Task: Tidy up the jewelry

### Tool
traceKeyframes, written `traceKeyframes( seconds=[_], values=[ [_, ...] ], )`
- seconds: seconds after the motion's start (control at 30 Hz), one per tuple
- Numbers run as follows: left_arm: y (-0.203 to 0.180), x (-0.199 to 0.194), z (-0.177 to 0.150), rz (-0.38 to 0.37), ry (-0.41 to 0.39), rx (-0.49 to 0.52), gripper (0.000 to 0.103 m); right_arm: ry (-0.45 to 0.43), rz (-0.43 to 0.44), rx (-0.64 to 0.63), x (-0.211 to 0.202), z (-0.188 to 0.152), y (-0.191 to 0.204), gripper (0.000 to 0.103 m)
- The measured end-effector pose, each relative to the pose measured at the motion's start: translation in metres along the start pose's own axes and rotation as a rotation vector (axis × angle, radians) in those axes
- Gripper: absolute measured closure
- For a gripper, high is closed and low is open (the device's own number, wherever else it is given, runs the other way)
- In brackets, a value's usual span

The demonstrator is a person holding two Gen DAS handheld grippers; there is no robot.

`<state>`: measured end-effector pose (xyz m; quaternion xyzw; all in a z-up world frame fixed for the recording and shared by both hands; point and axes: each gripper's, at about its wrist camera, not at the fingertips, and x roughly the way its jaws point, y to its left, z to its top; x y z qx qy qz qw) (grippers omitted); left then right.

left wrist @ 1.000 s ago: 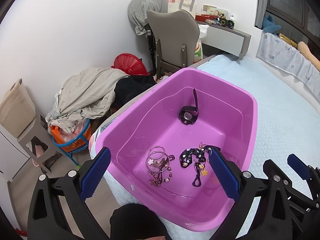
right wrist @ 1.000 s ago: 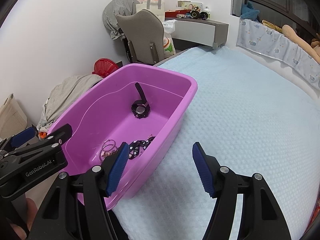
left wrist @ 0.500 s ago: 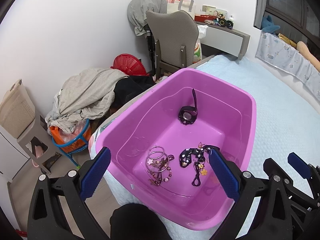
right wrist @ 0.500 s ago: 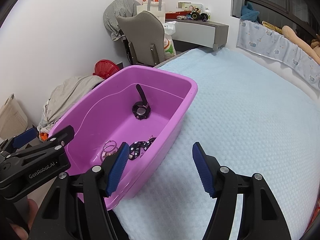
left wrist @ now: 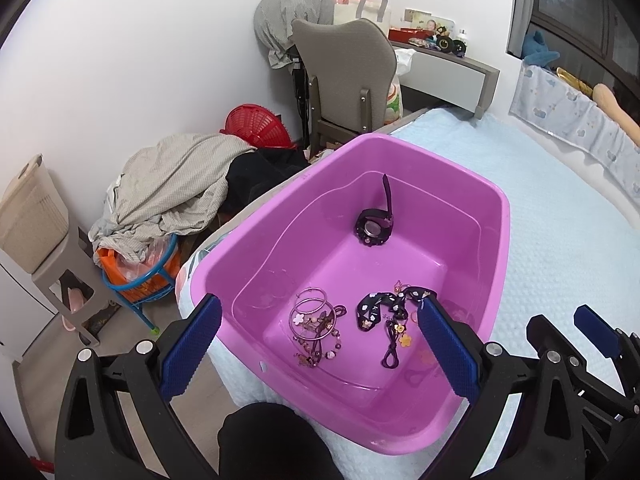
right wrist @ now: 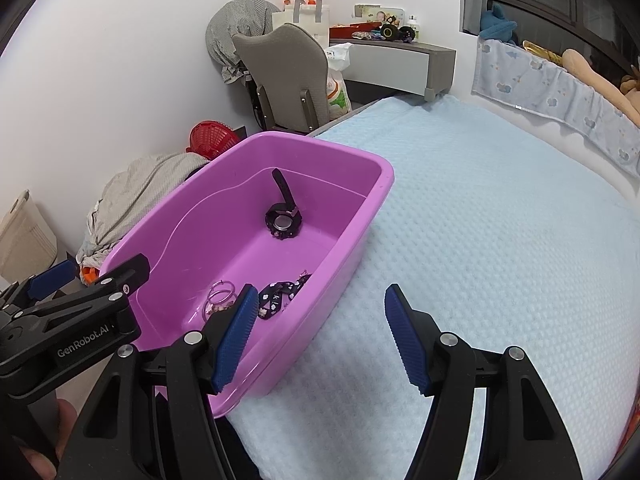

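A purple plastic tub [left wrist: 496, 216] [right wrist: 372, 200] sits on the light blue bedspread near its corner. Inside lie a black watch [left wrist: 374, 230] [right wrist: 282, 222], a heap of hoop bracelets and beads [left wrist: 314, 326] [right wrist: 220, 300], and a black patterned strap with charms [left wrist: 384, 312] [right wrist: 276, 298]. My left gripper [left wrist: 316, 346] hangs open over the tub's near end, with nothing between its blue pads. To the tub's right, my right gripper [right wrist: 320, 336] stands open above the bedspread, also empty. The left gripper's body [right wrist: 68, 320] shows at the lower left of the right wrist view.
The bedspread [right wrist: 500, 240] stretches right of the tub. Past the bed's corner stand a grey chair [left wrist: 344, 68], a desk [left wrist: 448, 68], a red basket [left wrist: 256, 128], a laundry pile [left wrist: 172, 188] and a beige bin [left wrist: 28, 208]. A padded rail [right wrist: 552, 92] lines the bed's far side.
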<state>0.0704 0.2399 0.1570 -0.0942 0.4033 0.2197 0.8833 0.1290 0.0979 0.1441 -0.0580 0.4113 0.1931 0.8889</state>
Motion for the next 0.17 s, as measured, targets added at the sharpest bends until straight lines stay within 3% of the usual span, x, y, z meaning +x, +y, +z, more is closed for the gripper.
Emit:
traceKeyframes(
  seconds=[0.17],
  values=[
    [0.0006,0.0003,-0.0007,0.000,0.000,-0.001,0.006,-0.001,-0.001,0.001,-0.0008,-0.0009,0.0013,0.040]
  ],
)
